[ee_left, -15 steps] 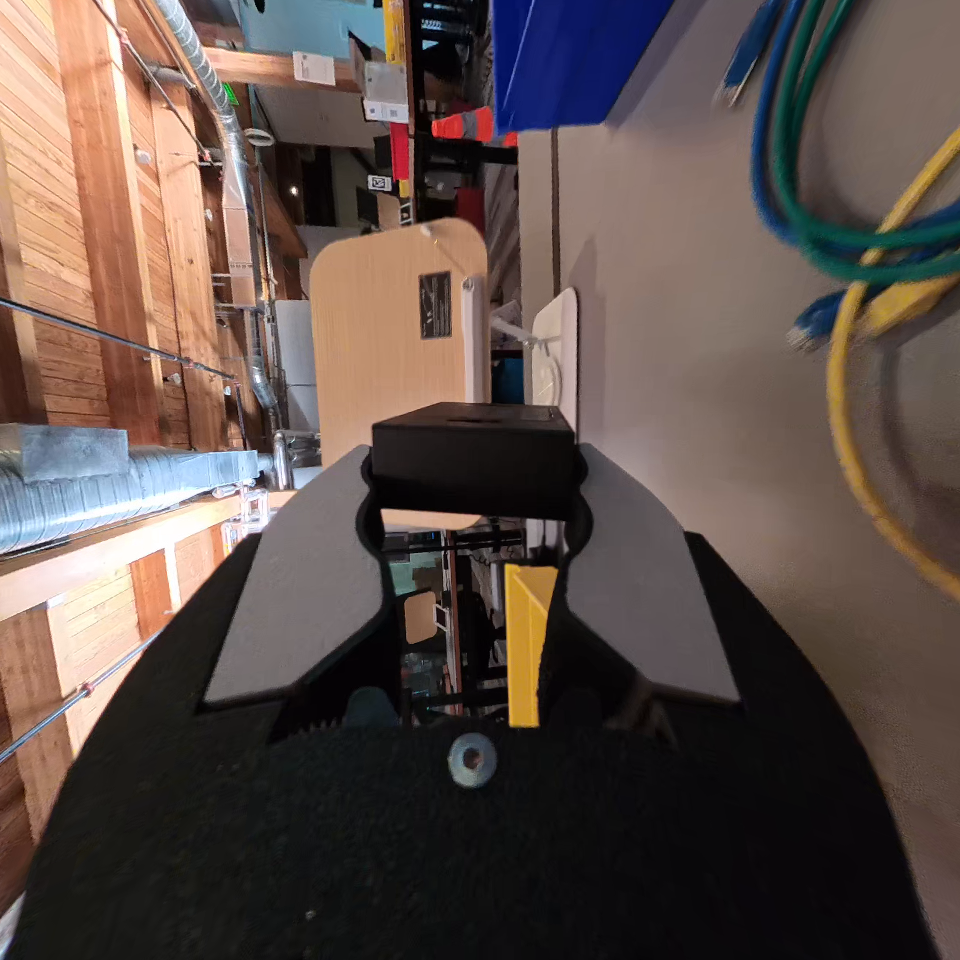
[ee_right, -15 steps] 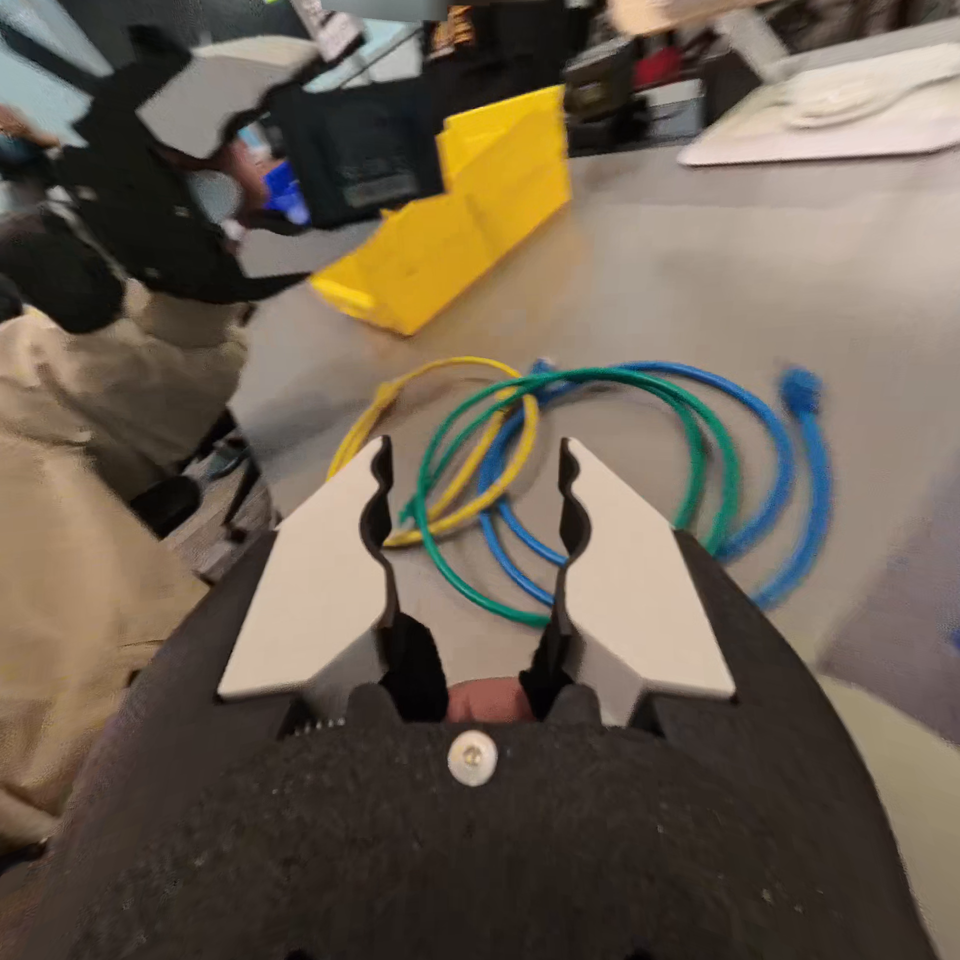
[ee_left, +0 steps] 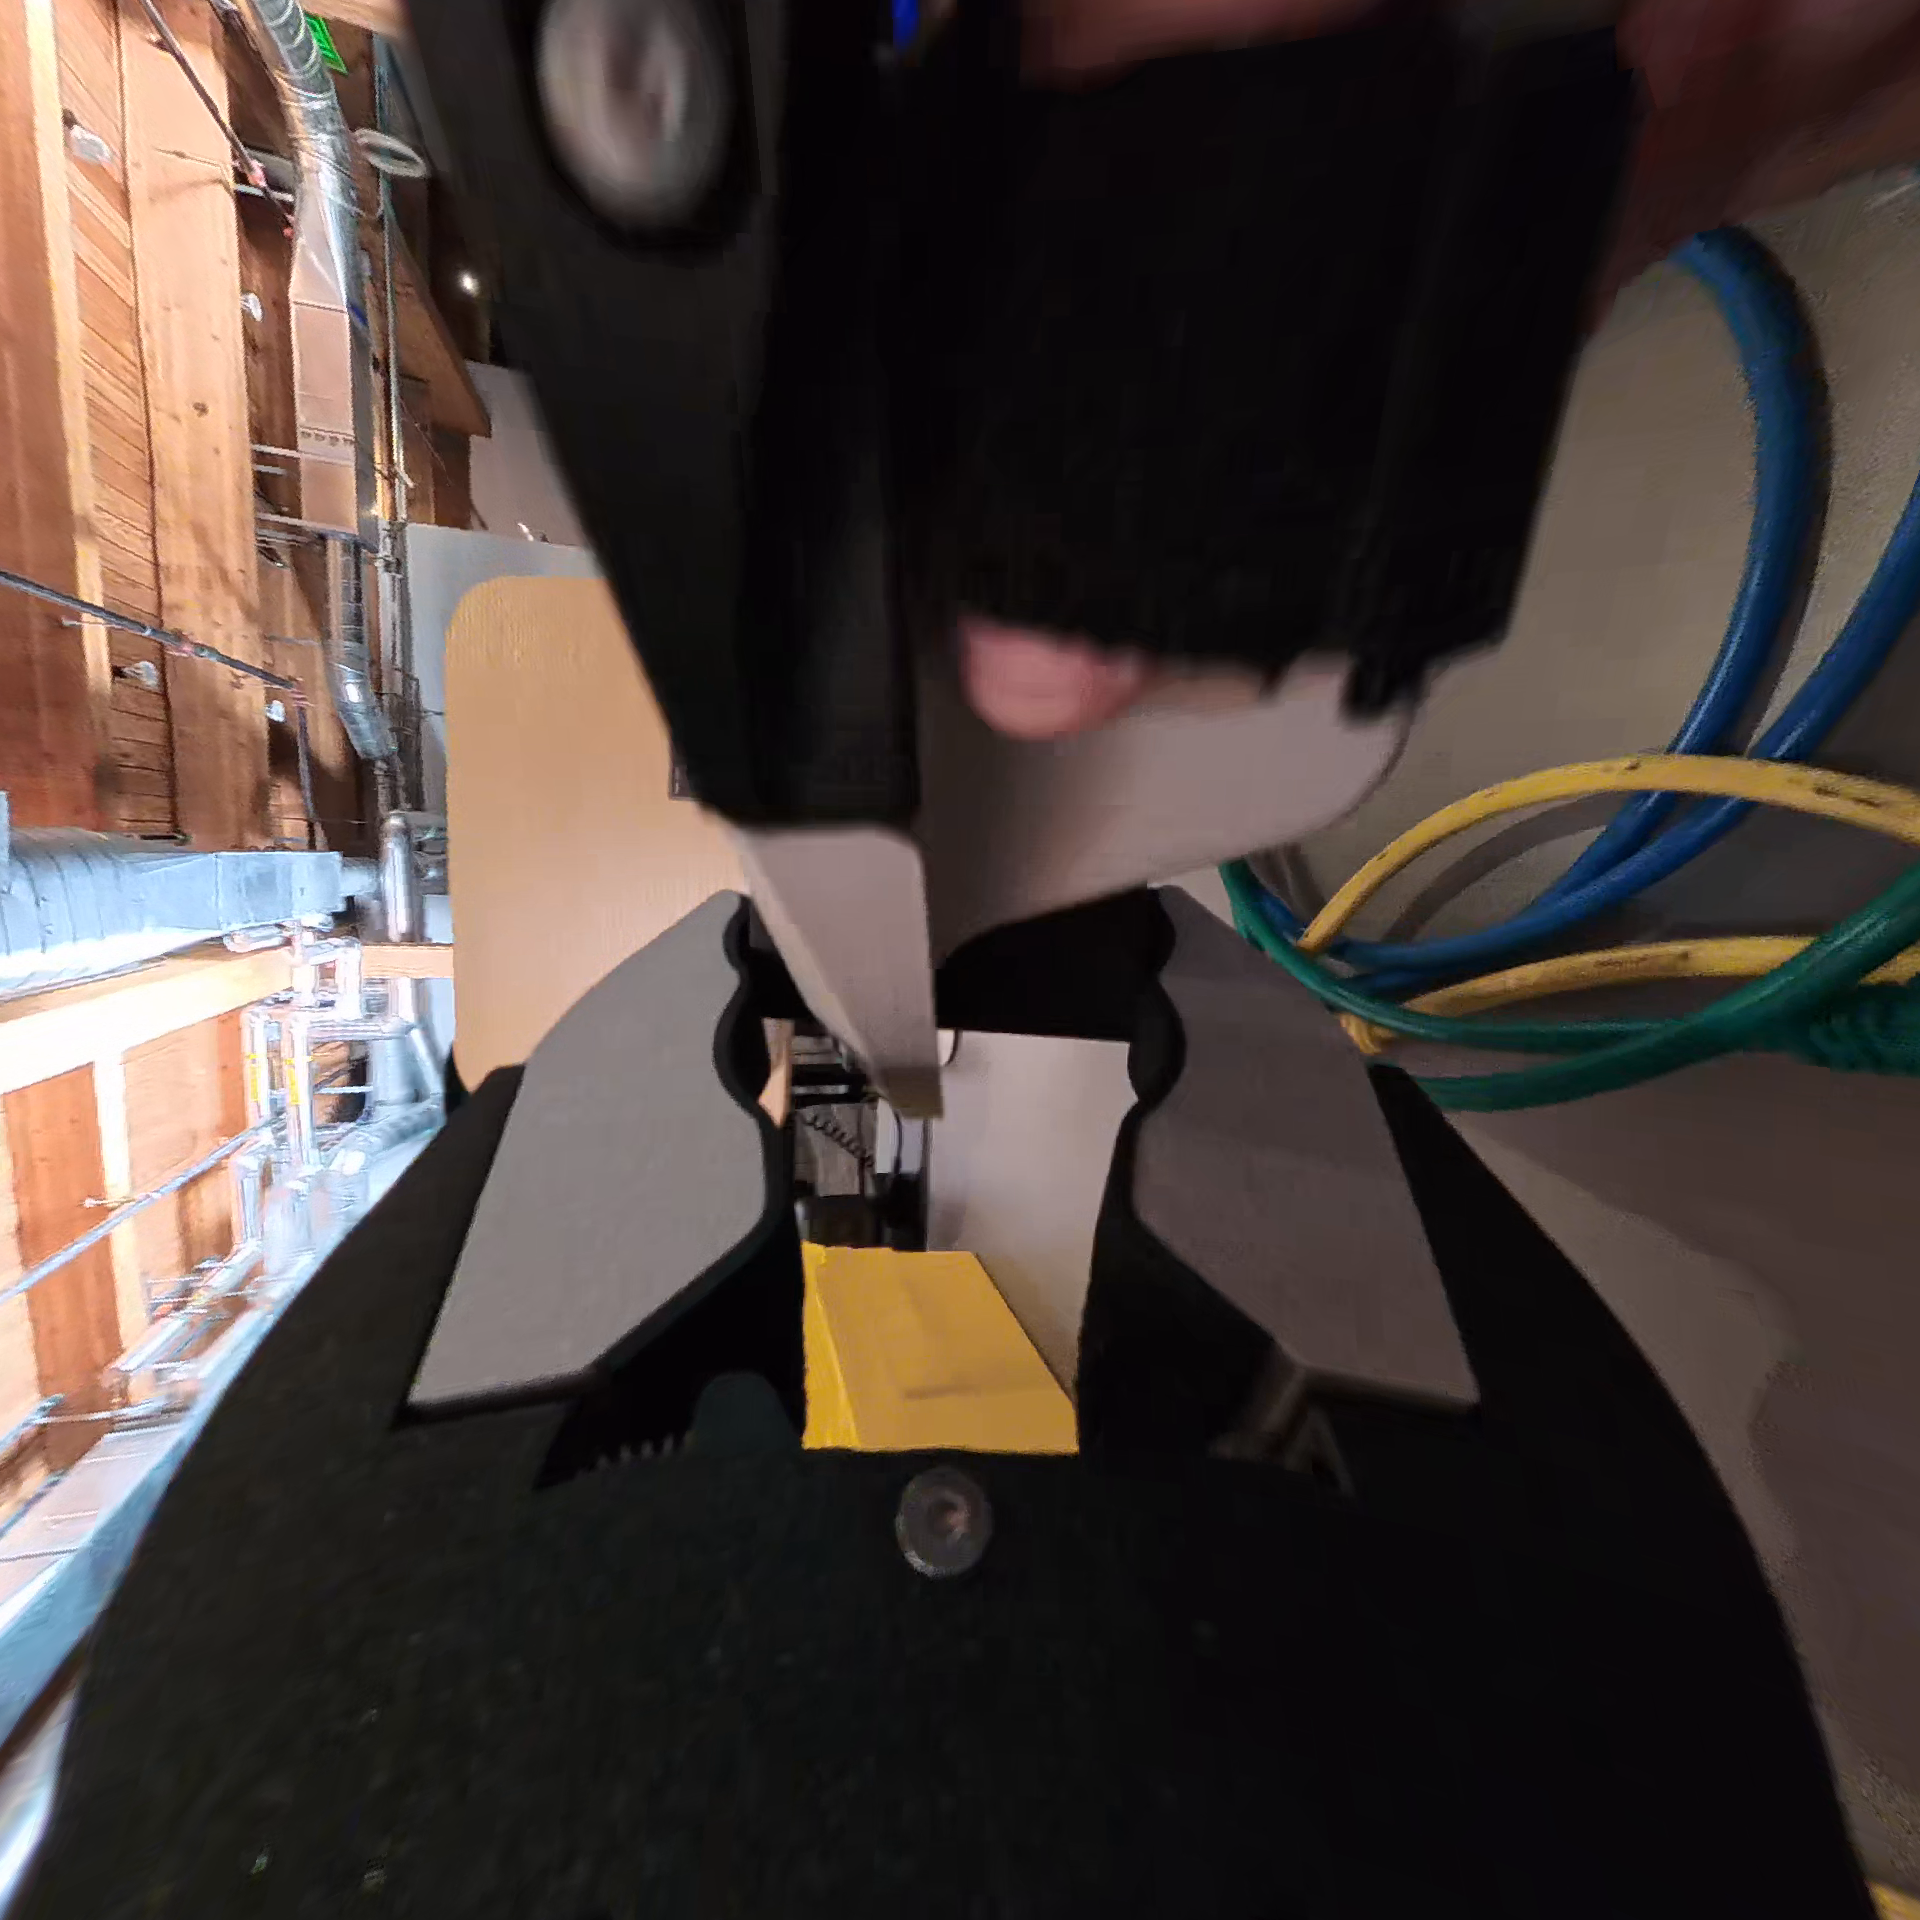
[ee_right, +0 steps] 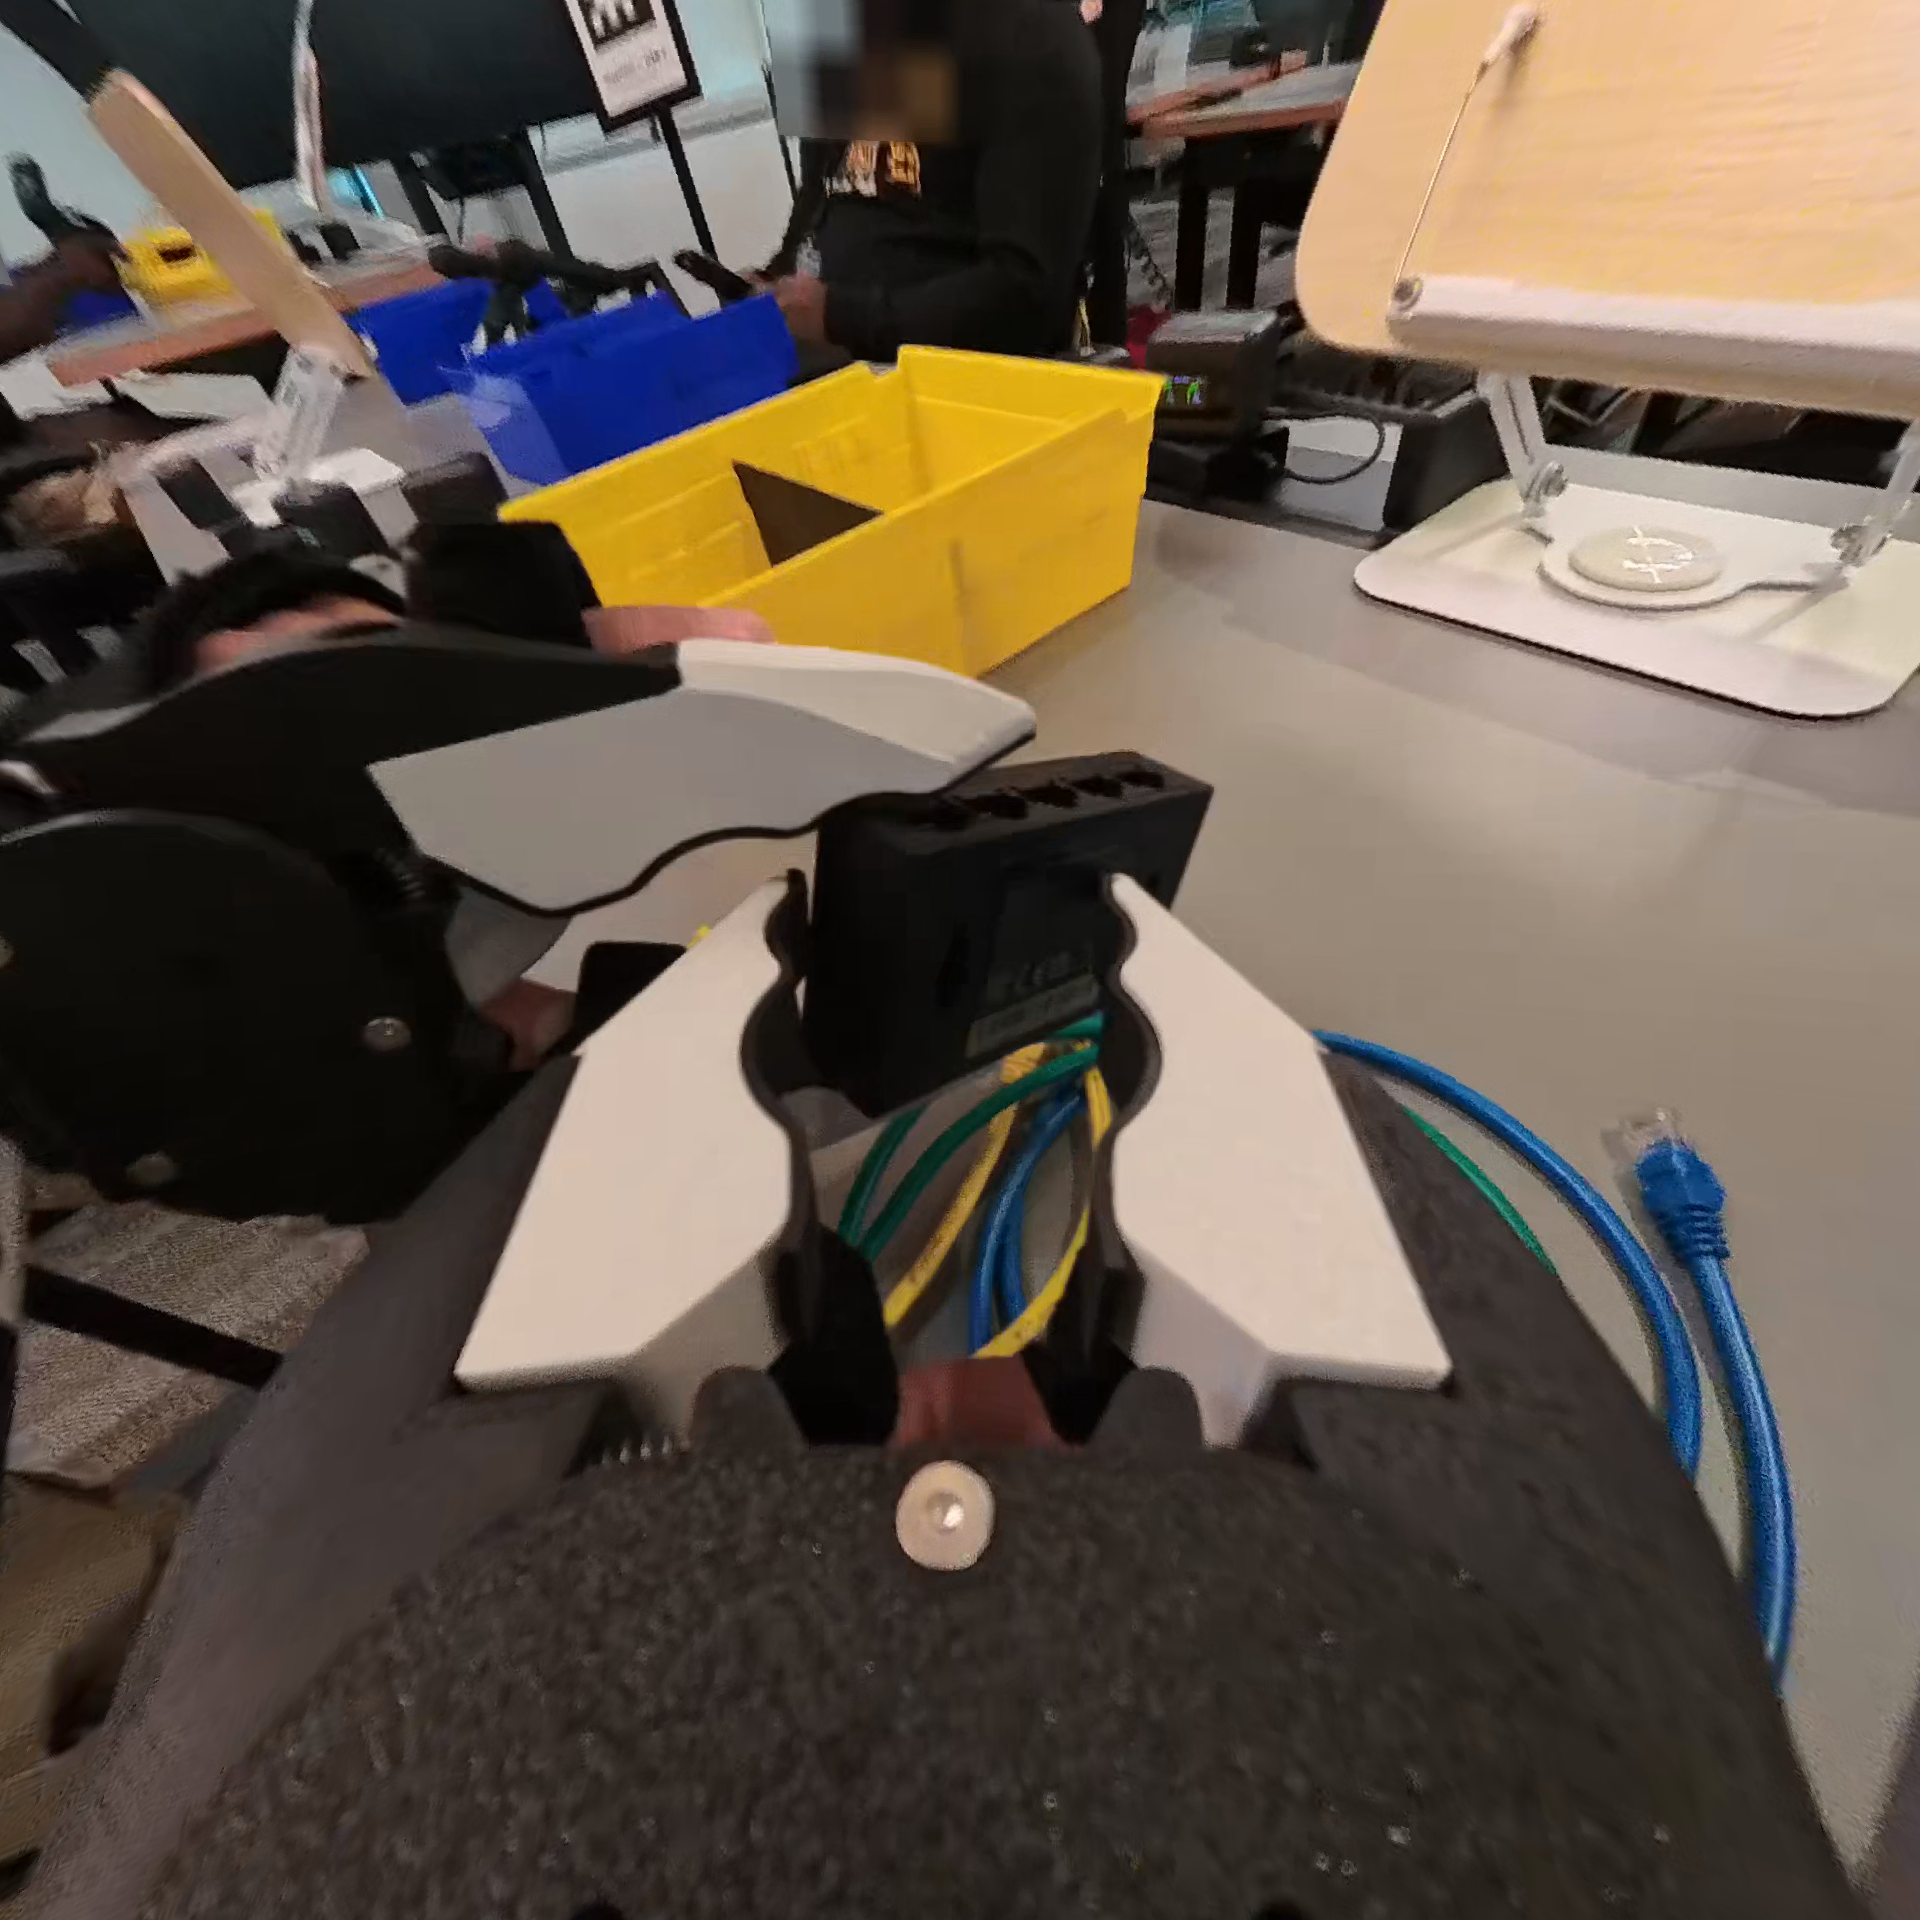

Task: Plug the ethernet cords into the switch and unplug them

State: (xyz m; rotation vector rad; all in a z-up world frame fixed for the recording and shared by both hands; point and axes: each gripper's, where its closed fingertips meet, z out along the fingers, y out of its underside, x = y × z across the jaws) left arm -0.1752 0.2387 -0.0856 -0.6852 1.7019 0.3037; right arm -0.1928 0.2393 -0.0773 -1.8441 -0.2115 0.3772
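The black switch is clamped between the fingers of my left gripper and held above the grey table. Its row of ports faces up. In the right wrist view the left gripper's upper finger lies over the switch's left end. My right gripper is open, with one finger on each side of the switch. Its fingers hide most of the switch in the left wrist view. Blue, green and yellow ethernet cords lie coiled on the table below, all unplugged. A blue plug lies to the right.
A yellow bin stands behind the switch, with blue bins further back left. A wooden board on a white stand is at the back right. A person in black is at a far table.
My right gripper has moved from over the cords up to the switch, and its fingers now straddle it. My left gripper still holds the switch, now nearer the cords.
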